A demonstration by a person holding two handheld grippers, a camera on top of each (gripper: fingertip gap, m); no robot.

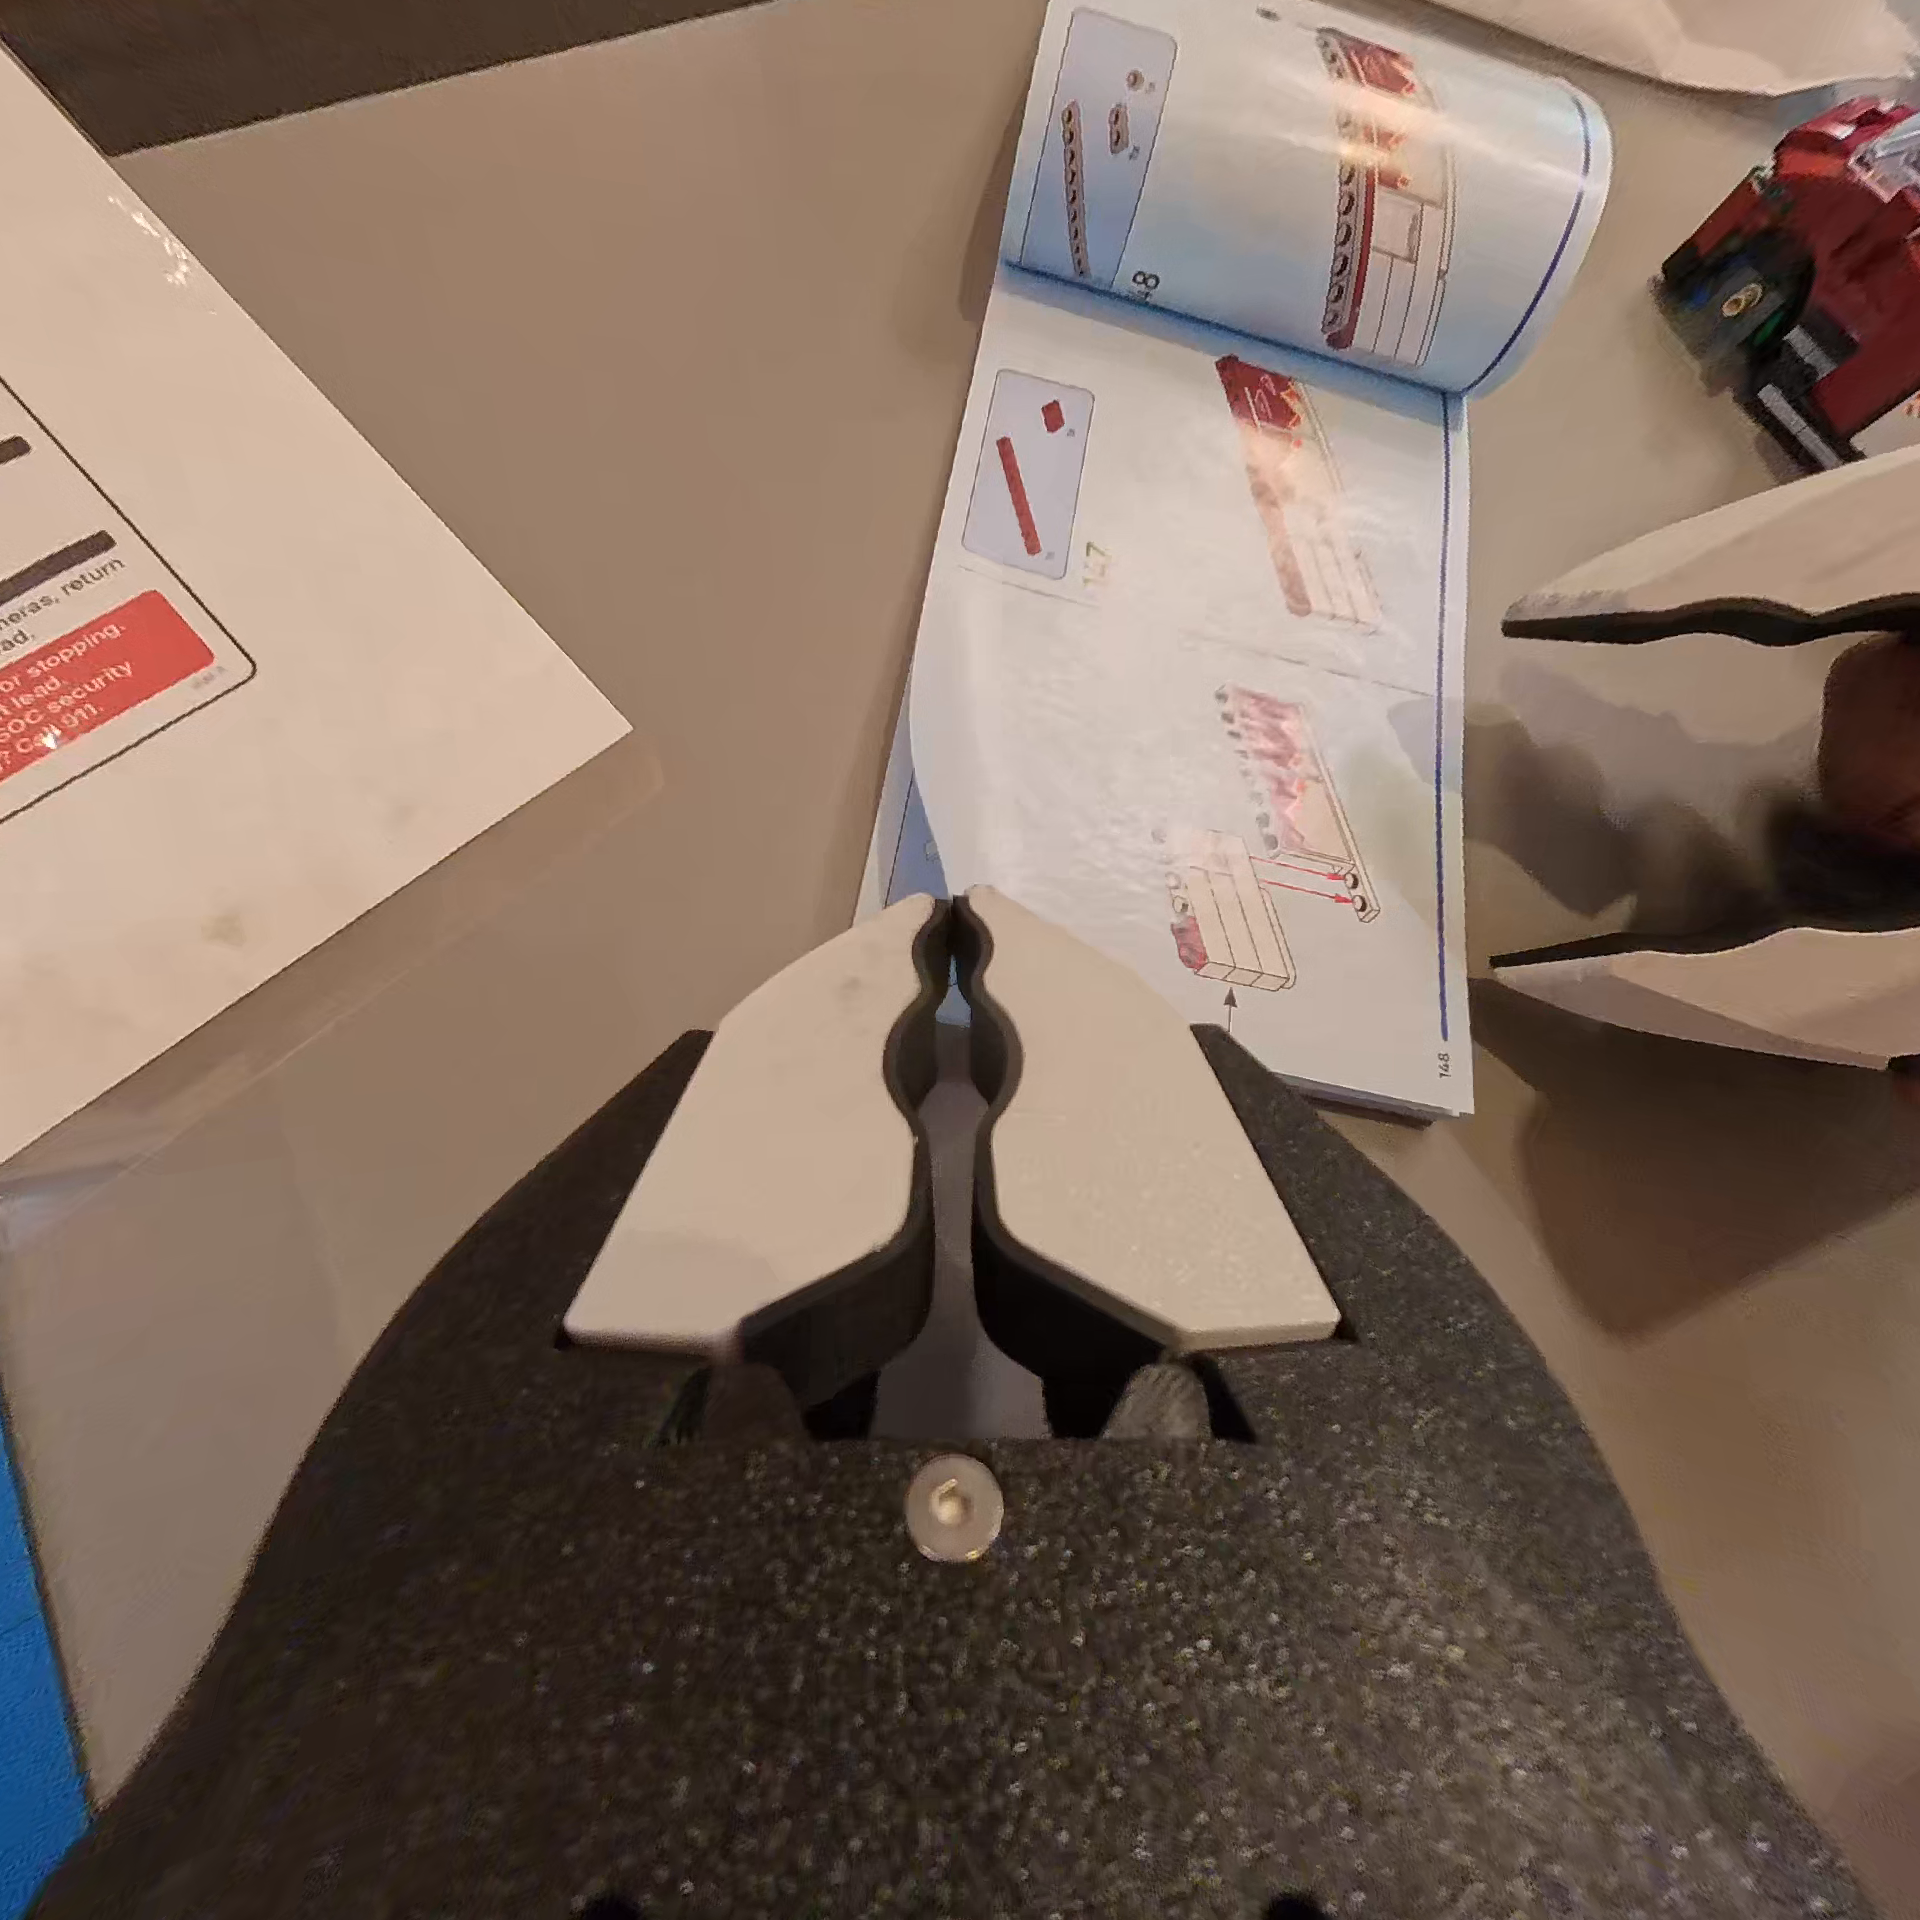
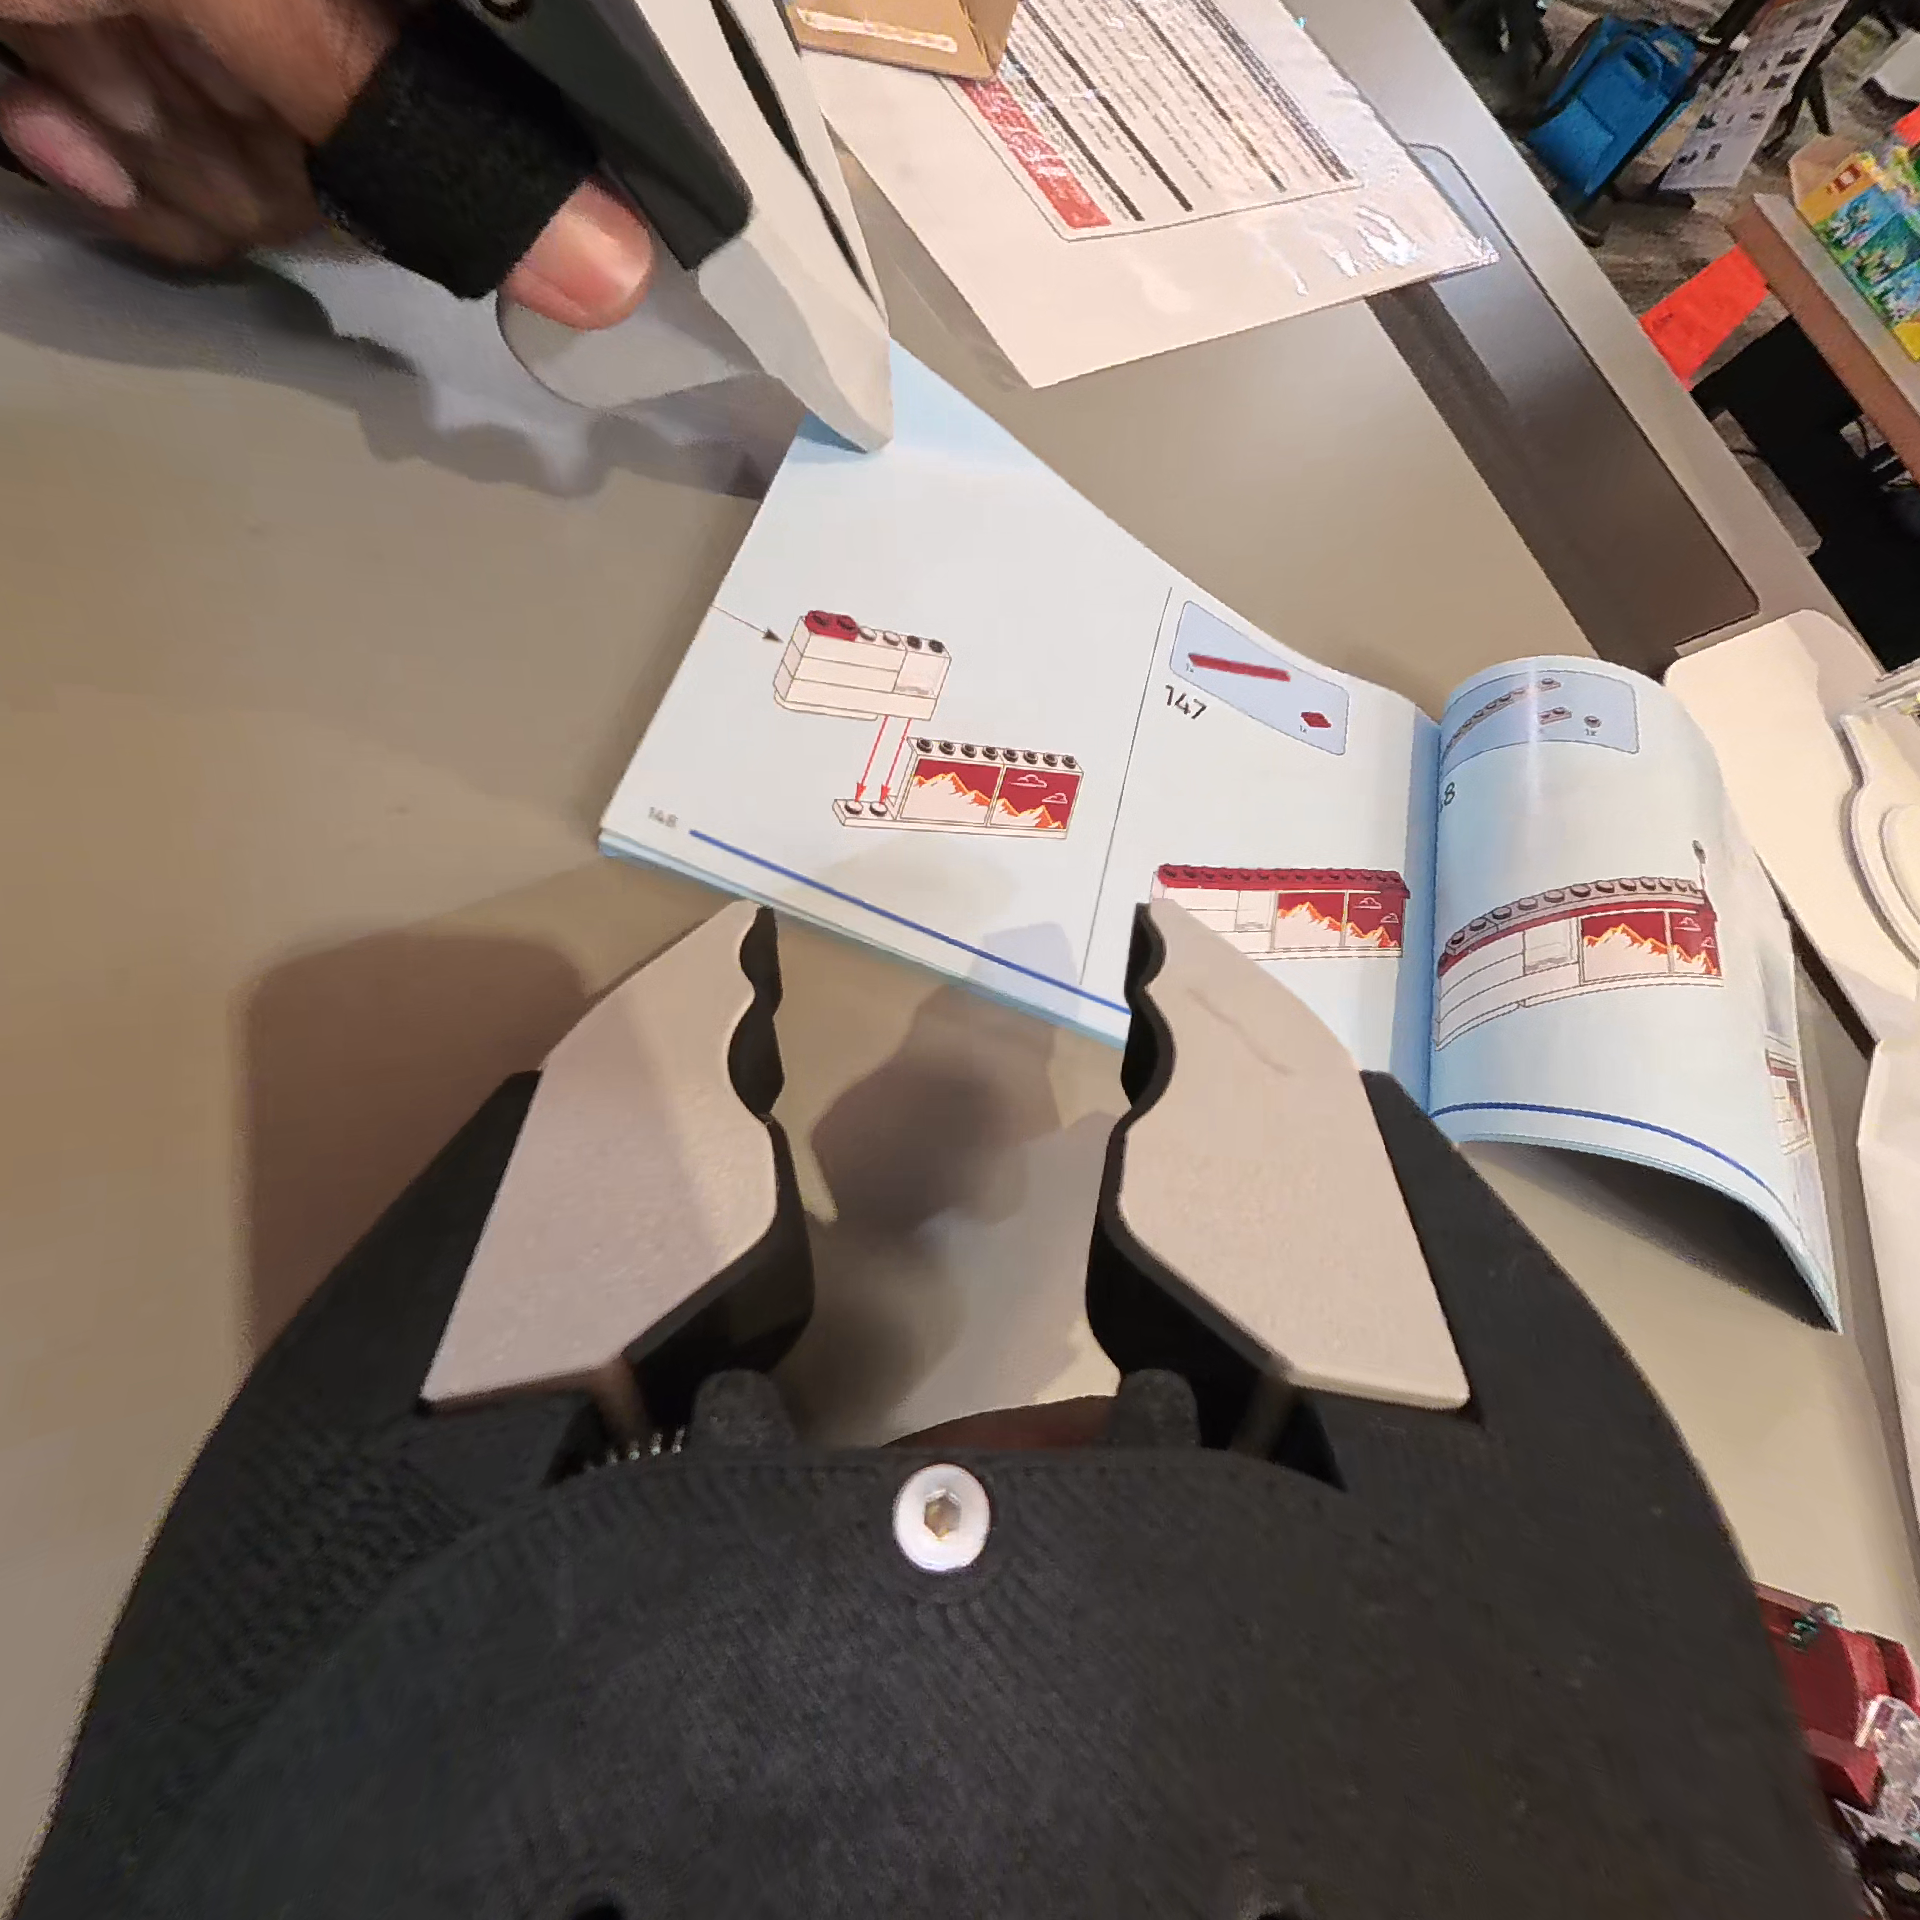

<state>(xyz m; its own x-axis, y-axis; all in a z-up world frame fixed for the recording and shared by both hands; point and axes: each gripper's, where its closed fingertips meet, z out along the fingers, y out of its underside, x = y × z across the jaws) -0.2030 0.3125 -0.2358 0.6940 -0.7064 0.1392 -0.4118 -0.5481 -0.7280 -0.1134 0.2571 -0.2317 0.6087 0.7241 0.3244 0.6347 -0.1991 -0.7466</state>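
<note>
An open building-instruction booklet lies on the tan table. My left gripper is shut at the booklet's corner, pinching the top page, whose edge curls up off the page beneath. The right wrist view shows its fingertip at the booklet's far corner. My right gripper is open and empty, over the table at the booklet's near edge. It also shows in the left wrist view, open, just past the booklet's right edge.
A laminated printed sheet lies left of the booklet, also seen in the right wrist view. A partly built red brick model stands beyond the booklet. White packaging and a cardboard box lie nearby. The table edge runs behind. Spacing between my two grippers at the tips: around 11 cm.
</note>
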